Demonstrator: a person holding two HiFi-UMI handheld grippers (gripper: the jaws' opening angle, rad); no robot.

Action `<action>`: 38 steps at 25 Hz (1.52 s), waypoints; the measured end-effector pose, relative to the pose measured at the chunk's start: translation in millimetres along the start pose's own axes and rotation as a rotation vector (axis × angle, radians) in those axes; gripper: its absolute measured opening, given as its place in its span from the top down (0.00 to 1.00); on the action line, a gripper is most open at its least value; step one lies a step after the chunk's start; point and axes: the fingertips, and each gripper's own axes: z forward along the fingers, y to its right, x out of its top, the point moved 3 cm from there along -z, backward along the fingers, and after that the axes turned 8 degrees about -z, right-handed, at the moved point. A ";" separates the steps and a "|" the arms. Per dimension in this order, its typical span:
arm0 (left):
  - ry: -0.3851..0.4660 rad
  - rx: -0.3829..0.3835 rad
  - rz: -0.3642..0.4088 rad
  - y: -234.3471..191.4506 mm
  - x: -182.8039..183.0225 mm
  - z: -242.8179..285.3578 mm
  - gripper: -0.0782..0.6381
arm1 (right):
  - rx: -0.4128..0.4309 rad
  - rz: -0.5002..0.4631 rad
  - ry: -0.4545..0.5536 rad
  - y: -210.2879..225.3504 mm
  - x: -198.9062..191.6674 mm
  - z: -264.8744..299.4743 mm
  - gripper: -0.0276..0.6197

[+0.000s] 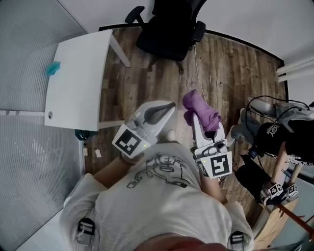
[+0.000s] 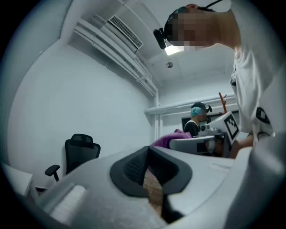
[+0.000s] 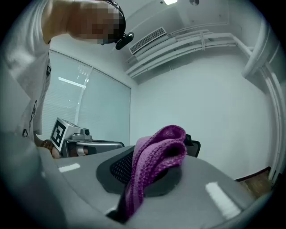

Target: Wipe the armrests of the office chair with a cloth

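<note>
The black office chair [image 1: 169, 30] stands at the far end of the wood floor, one armrest [image 1: 134, 14] on its left and one armrest [image 1: 198, 31] on its right. Both grippers are held close to my chest, well short of the chair. My right gripper [image 1: 195, 116] is shut on a purple cloth [image 1: 201, 110], which bunches over its jaws [image 3: 157, 151]. My left gripper [image 1: 169, 106] is shut with nothing in it. In the left gripper view the chair [image 2: 81, 152] shows small at the left, beyond that gripper [image 2: 149, 155].
A white table [image 1: 78, 81] stands at the left with a teal object [image 1: 53, 67] on it. Cables, black gear and wooden legs [image 1: 274, 147] crowd the right side. Another person [image 2: 196, 117] shows far off in the left gripper view.
</note>
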 end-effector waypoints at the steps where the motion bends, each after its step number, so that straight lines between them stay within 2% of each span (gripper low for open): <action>1: 0.000 -0.001 0.000 1.1 0.5 2.9 0.89 | 0.000 0.000 -0.001 2.4 -0.1 -0.9 0.91; 20: 0.004 0.013 0.004 47.7 -14.1 61.5 0.89 | 0.002 0.035 0.003 59.9 -16.9 -53.5 0.91; 27: -0.009 0.033 -0.001 46.2 -15.7 94.5 0.89 | 0.027 0.050 -0.017 90.8 -24.0 -55.5 0.91; 30: -0.014 0.033 0.006 45.2 -27.9 102.6 0.89 | 0.025 0.055 -0.011 97.8 -36.5 -57.8 0.91; 38: -0.006 0.022 -0.008 3.3 -33.1 120.9 0.89 | 0.006 0.051 -0.022 117.5 -51.1 -20.2 0.91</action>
